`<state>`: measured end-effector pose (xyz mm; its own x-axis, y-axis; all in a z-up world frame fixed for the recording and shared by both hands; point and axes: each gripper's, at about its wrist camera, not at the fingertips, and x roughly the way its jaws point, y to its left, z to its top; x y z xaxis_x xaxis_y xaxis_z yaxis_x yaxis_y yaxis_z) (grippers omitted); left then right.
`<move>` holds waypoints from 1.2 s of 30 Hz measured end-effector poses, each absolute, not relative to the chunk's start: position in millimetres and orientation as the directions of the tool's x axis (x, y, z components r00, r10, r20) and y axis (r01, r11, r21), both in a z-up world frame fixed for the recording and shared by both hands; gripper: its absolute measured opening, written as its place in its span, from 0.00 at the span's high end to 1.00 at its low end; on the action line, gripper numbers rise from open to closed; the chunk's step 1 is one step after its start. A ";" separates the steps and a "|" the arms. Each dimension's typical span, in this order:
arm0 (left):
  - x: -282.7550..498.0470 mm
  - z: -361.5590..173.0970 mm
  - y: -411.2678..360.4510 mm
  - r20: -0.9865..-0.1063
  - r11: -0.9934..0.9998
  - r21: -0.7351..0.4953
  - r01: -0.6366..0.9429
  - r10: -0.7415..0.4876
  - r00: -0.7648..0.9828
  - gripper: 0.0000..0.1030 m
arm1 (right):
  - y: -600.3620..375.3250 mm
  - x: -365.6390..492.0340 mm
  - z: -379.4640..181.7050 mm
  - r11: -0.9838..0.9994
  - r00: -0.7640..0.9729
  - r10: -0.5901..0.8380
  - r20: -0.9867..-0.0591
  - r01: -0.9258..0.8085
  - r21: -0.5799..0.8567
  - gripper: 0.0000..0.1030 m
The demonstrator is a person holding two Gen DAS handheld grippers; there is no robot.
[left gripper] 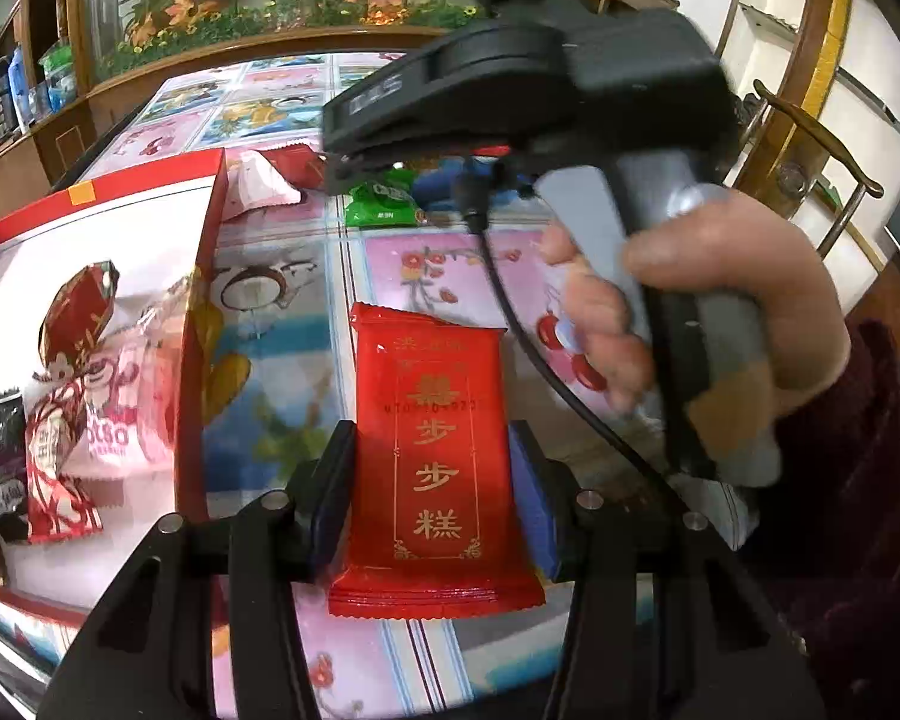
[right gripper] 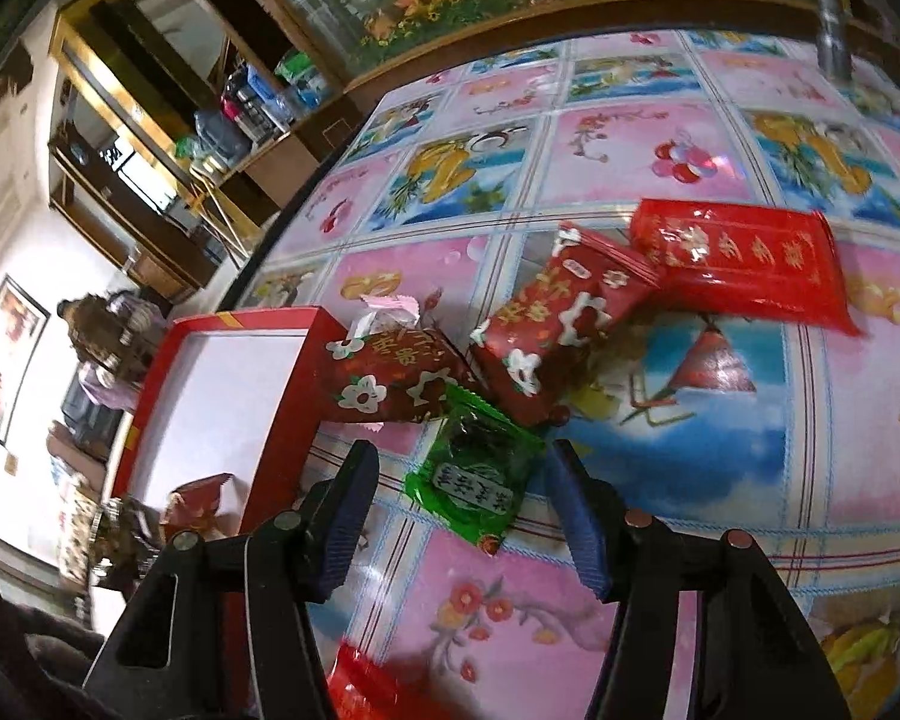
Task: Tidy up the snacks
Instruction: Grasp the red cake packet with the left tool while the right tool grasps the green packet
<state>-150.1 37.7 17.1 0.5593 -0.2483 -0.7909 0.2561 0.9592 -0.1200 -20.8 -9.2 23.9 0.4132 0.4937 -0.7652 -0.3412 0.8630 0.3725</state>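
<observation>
The left hand-held gripper [left gripper: 432,462] is clamping a red snack packet [left gripper: 435,450] printed 步步糕, just right of the red box [left gripper: 201,324] of sweets. The right hand-held gripper [right gripper: 468,510] is standing part open around a green packet [right gripper: 474,474] without pressing it. Both are working over a desk [right gripper: 630,168] with pink fruit-patterned oilcloth, wooden shelves [right gripper: 150,138] showing beyond.

Bright, glossy glare; fisheye-warped, blurred edges

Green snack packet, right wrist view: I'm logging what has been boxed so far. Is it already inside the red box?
No, the green snack packet lies on the tablecloth beside the red box, between the right gripper's open fingers.
</observation>
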 end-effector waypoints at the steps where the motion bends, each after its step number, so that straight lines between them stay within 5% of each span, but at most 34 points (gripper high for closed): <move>1: -151.7 17.2 37.0 -0.790 0.960 -0.114 0.256 -0.244 0.562 0.54 | -4.4 -22.2 24.3 0.874 0.426 0.468 -0.775 -0.352 0.334 0.47; 5: -155.0 18.0 37.2 -0.790 0.960 -0.116 0.253 -0.244 0.563 0.54 | 10.7 -27.9 22.9 0.911 0.490 0.349 -0.799 -0.377 0.166 0.64; 10: -154.6 19.7 39.4 -0.792 0.958 -0.156 0.241 -0.267 0.549 0.54 | 19.5 -38.4 20.0 0.915 0.568 0.231 -0.790 -0.404 -0.023 0.67; 25: -148.4 35.6 43.1 -0.767 0.939 -0.246 0.239 -0.339 0.545 0.54 | -80.3 -22.7 30.0 0.886 0.496 0.463 -0.734 -0.264 0.381 0.68; 36: -143.2 61.1 70.6 -0.722 0.954 -0.233 0.187 -0.299 0.624 0.54 | -71.0 -33.1 40.6 0.816 0.472 0.577 -0.666 -0.360 0.452 0.68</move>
